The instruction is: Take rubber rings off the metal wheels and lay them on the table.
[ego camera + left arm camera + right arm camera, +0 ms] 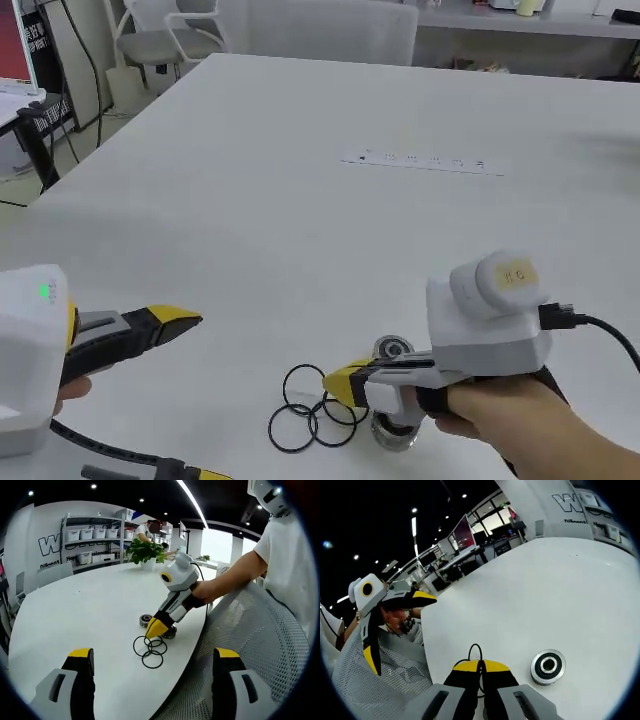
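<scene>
Several black rubber rings (pixel 303 408) lie overlapping near the table's front edge. My right gripper (pixel 340 385) is low over them, its yellow jaws closed on a thin rubber ring (pixel 474 651) that loops out from the tips. One metal wheel (pixel 392 350) lies just behind that gripper and shows flat on the table in the right gripper view (pixel 548 666). A second wheel (pixel 394 430) sits under the gripper's body. My left gripper (pixel 190 396) is held to the left with its jaws wide apart and nothing between them, pointing at the rings (pixel 150 650).
A white power strip (pixel 420 160) lies across the middle of the white table (pixel 300 200). Chairs (pixel 170 35) stand at the far edge. The person's arm and a mesh chair (pixel 245 625) are by the near edge.
</scene>
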The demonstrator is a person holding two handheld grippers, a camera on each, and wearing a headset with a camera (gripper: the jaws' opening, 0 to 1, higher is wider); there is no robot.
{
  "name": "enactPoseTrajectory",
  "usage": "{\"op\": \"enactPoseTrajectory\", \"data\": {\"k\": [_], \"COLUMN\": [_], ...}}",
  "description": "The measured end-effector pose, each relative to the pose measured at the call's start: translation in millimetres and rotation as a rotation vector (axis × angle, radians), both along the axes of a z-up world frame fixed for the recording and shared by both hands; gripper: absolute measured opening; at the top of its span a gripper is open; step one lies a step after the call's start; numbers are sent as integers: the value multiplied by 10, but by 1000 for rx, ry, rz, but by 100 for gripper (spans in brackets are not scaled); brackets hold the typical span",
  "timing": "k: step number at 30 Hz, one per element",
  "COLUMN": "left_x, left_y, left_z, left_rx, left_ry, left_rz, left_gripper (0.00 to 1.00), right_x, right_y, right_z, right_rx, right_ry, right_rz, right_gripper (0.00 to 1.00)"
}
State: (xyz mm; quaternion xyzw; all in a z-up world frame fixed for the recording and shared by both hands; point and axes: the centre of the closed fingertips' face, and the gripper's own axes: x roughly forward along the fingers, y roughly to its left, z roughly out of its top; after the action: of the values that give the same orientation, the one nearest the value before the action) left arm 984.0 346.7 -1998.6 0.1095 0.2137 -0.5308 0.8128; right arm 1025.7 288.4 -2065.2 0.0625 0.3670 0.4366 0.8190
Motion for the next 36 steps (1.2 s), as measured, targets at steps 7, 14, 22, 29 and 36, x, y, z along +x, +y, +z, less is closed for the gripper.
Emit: {"op": "enactPoseTrajectory", "data": {"k": [7, 14, 22, 29, 36], "left_x": [-6, -4, -9, -2, 4], "left_y": [4, 11, 13, 17, 22], "left_z": [-14, -11, -21, -18, -15], "left_rx": [5, 6, 9, 7, 6], "left_ry": [5, 5, 10, 9, 7], "left_rz": [1, 6, 5, 9, 13], "left_gripper": [98, 97, 96, 96, 96], "right_x": [28, 25, -14, -30, 13], "right_y": [-44, -44, -15, 5, -53], "right_z": [-61, -87, -120, -117, -70], "right_rx": [-28, -48, -73, -105, -110], "right_ry": [-9, -25, -36, -72, -87], "right_rz": [-15, -4, 32, 69, 55], "right_gripper": [0, 0, 3, 6, 7]}}
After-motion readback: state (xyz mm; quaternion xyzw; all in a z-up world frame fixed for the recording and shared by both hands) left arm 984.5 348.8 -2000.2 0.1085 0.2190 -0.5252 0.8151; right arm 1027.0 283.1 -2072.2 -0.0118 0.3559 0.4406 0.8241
